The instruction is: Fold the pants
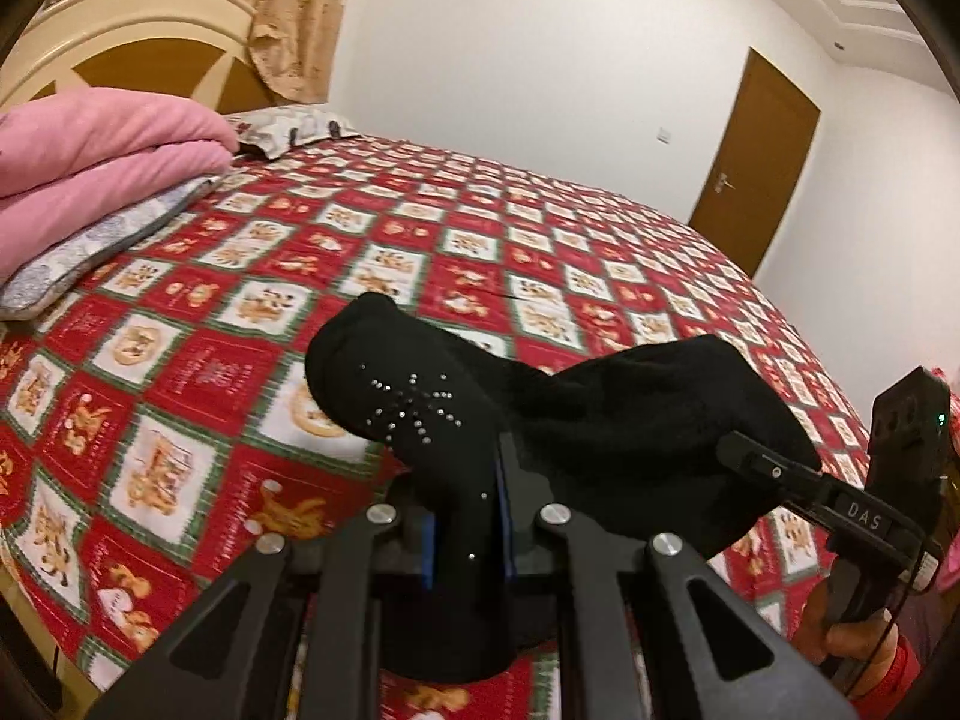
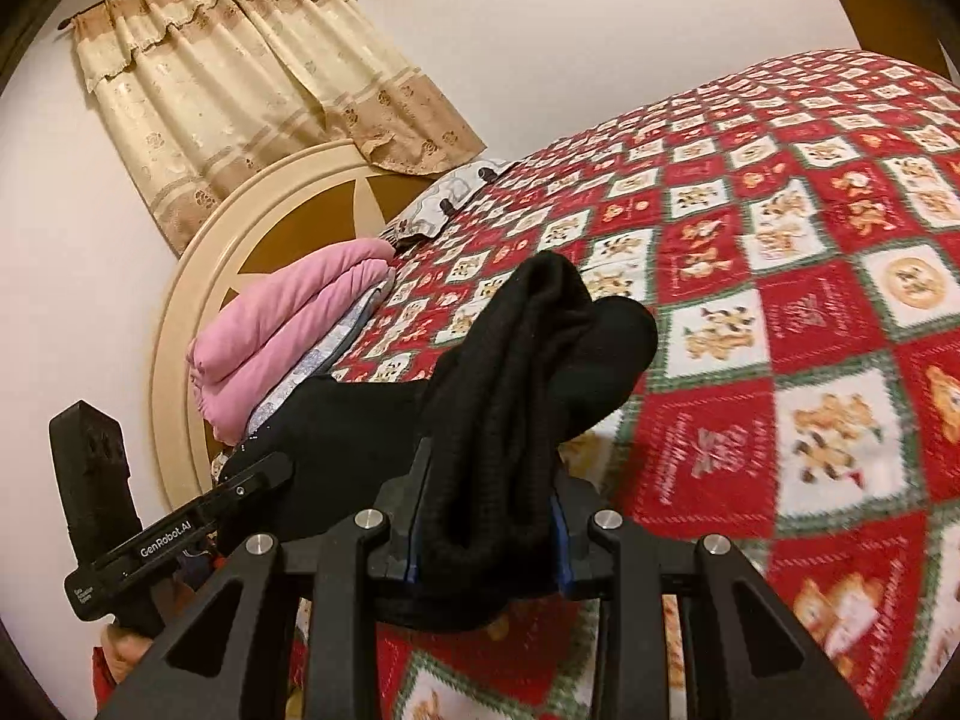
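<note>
Right now the black knit pants with a rhinestone starburst are off the bed, hung between two grippers above the red-and-white checked quilt. Left gripper is clamped on a bunch of the fabric, blue pads pinching it; in its view the right gripper comes in from 3 o'clock, its tip buried in the cloth. The right wrist view confirms: right gripper is closed on a thick ribbed wad, likely waistband or cuff, can't tell which.

Step, as I judge it: pickup and carry, pants bunched, no fold made yet. Next move calls for pulling the two grips apart to stretch the cloth, then laying it flat on the quilt before any fold.

Counts: one pair of pants, two grippers, one folded pink blanket at 9 o'clock in the right view, one brown door at 2 o'clock in the left view, one beige curtain.
</note>
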A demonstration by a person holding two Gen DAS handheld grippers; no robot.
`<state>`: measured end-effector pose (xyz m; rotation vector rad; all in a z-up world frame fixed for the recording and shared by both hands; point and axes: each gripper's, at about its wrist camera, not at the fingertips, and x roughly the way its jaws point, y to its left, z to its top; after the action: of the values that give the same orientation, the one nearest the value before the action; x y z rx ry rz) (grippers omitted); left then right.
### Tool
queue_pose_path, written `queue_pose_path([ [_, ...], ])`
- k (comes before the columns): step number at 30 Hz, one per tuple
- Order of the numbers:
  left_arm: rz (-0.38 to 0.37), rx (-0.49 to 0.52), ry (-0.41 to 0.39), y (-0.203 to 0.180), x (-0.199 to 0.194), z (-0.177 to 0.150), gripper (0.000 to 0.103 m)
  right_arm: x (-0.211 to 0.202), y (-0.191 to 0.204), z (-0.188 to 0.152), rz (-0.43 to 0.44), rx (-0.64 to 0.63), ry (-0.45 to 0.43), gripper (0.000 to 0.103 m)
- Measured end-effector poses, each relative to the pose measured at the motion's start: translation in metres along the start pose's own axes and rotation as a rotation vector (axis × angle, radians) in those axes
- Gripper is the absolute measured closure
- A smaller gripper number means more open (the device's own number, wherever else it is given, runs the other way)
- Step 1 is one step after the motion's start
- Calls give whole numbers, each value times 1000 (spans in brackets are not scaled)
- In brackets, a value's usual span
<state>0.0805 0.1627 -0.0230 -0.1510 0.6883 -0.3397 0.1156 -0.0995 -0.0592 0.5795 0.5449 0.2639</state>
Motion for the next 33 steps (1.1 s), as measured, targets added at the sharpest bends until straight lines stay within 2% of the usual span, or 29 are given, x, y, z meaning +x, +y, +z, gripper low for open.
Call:
queue_pose_path([
  [9, 49, -6, -33, 14, 5, 12, 88, 23, 11, 13, 19, -9, -4, 70],
  [16, 86, -3, -68, 25, 17, 22, 88, 42, 5, 16, -9, 9, -3, 70],
  [25, 149, 12, -12, 35, 38, 6, 88, 60, -24, 6, -100, 20, 42, 70],
  [30, 193, -1, 70, 46, 52, -2, 86, 71, -37, -2, -133, 26, 82, 70],
  [33, 223, -9, 118, 53, 59, -10, 74, 74, -42, -4, -148, 32, 88, 64],
])
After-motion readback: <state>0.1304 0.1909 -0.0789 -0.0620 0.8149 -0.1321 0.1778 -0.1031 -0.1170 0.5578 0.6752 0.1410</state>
